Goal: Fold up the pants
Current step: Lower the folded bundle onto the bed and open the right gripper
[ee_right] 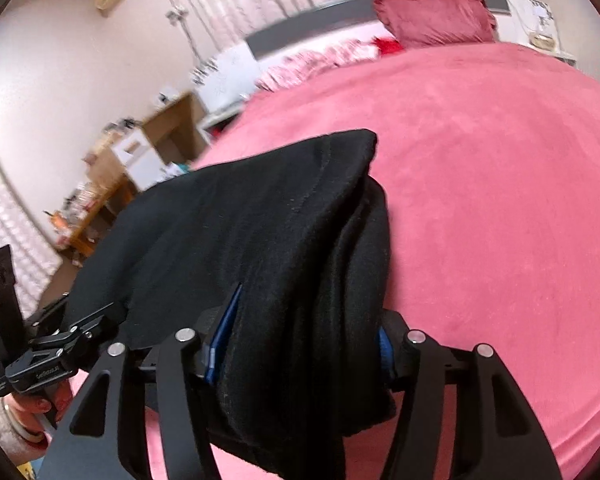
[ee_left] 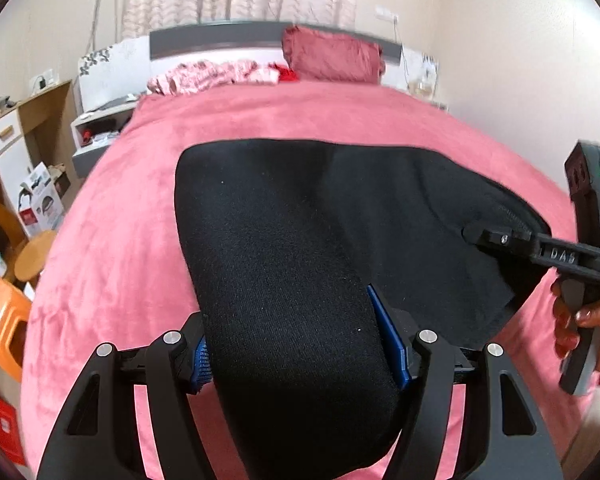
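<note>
Black pants (ee_left: 292, 208) lie partly spread on a pink bed cover (ee_left: 340, 116), their near end lifted in a thick folded bunch. My left gripper (ee_left: 296, 344) is shut on that bunch, its blue pads (ee_left: 388, 336) pressing both sides. At the right edge of the left wrist view a hand holds my right gripper (ee_left: 496, 238) at the pants' right edge. In the right wrist view, my right gripper (ee_right: 304, 344) is shut on a thick wad of the pants (ee_right: 240, 216), raised above the bed cover (ee_right: 500, 180). The left gripper (ee_right: 88, 328) shows at lower left.
A dark pink pillow (ee_left: 332, 58) and patterned bedding (ee_left: 208, 76) lie at the headboard. Left of the bed stand a nightstand (ee_left: 96, 132), a wooden desk (ee_left: 24, 128), a cardboard box (ee_left: 40, 200), a round wooden stool (ee_left: 34, 254) and an orange stool (ee_left: 2, 320).
</note>
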Demonstrator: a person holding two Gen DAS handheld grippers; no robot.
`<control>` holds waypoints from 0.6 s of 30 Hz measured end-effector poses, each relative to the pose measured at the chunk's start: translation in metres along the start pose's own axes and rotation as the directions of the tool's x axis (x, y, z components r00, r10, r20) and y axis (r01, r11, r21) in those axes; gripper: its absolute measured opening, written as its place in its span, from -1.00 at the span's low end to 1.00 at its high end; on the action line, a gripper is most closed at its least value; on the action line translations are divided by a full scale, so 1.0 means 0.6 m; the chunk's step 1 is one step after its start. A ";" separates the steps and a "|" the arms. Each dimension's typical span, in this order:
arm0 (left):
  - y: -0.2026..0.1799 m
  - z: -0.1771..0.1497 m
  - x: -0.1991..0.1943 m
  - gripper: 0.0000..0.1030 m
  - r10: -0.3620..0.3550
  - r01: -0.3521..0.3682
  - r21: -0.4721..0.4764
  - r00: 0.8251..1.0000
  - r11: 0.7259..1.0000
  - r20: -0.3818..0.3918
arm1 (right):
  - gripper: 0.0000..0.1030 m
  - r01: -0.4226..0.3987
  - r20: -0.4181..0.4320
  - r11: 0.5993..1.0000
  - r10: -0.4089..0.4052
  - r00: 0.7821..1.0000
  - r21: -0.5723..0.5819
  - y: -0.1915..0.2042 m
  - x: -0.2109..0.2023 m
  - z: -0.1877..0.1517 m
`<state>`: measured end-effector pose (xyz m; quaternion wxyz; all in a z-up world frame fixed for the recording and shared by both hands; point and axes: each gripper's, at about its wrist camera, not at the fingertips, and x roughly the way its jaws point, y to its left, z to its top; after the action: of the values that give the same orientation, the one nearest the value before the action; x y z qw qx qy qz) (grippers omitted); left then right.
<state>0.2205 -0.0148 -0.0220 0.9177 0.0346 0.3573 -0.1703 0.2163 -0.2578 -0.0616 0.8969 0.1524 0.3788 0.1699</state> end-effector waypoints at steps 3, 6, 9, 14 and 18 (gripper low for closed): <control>0.000 -0.040 0.058 0.36 0.028 -0.027 0.014 0.995 1.000 -0.097 | 0.55 0.033 -0.058 0.997 -0.029 0.998 0.072 -0.042 0.037 -0.039; 0.014 -0.067 0.040 0.53 0.030 -0.031 -0.056 0.999 0.998 -0.017 | 0.59 -0.017 -0.003 0.989 0.017 1.000 0.145 -0.064 0.025 -0.060; 0.011 -0.076 0.024 0.63 0.053 -0.053 -0.050 0.999 0.997 0.002 | 0.74 0.043 0.009 0.990 -0.044 0.999 0.133 -0.056 0.014 -0.066; -0.002 -0.097 -0.003 0.73 0.109 -0.109 0.013 0.994 0.994 0.013 | 0.88 0.126 0.029 0.979 -0.132 0.991 0.159 -0.060 -0.019 -0.081; 0.007 -0.104 -0.014 0.73 0.091 -0.092 -0.061 0.996 0.994 -0.014 | 0.88 0.176 0.041 0.962 -0.189 0.981 0.211 -0.066 -0.050 -0.097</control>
<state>0.1757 0.0031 -0.0630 0.9232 0.0235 0.3654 -0.1168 0.1619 -0.2975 -0.0974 0.8993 0.2139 0.3793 0.0416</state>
